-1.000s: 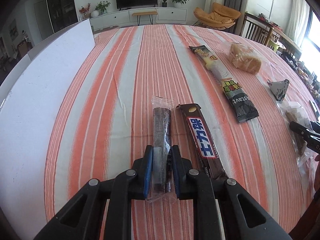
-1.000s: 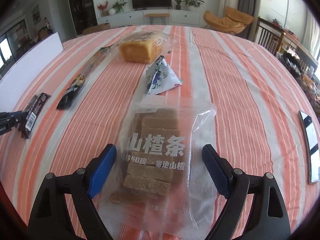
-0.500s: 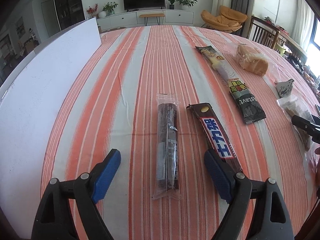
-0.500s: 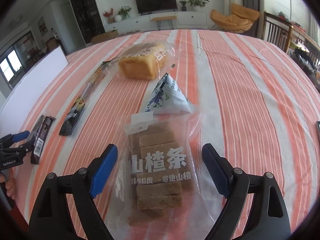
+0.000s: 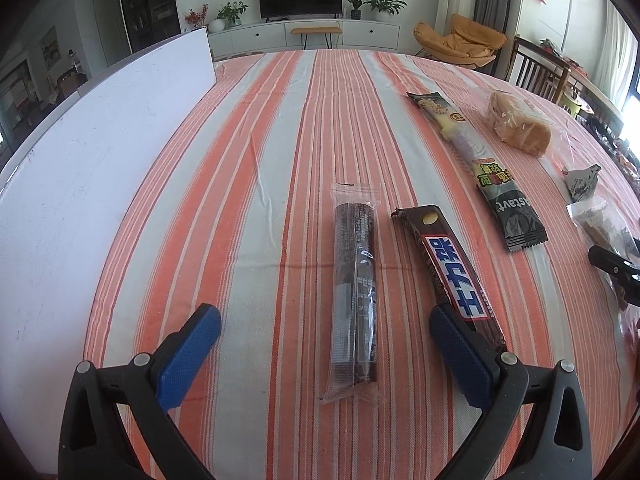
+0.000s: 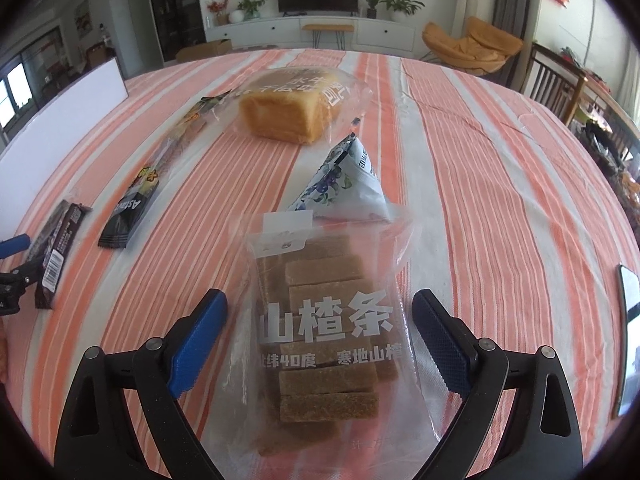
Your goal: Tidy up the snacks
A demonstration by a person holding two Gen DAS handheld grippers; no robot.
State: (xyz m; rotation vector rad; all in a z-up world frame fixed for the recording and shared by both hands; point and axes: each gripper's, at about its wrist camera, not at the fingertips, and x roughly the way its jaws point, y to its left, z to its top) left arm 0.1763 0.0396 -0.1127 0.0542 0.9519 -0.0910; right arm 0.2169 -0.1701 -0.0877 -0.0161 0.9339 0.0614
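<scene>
**Two packets let go, both lying straight ahead of my tongs**

With both pairs of jaws having just swung wide, I hold nothing. Between the spread pads of my left gripper (image 5: 325, 332) lies the clear-wrapped dark wafer stick (image 5: 356, 296), flat on the striped tablecloth (image 5: 248, 168), untouched; its long axis runs straight away from me, along the line of the fingers. Just to its right, roughly parallel, lies the brown chocolate bar (image 5: 452, 272), its near end beside my right-hand pad. My right gripper (image 6: 319, 328) straddles the hawthorn strip bag (image 6: 328, 328) the same way, pads clear of both sides, bag lengthwise ahead. Each hand is nearest its own packet.
</scene>
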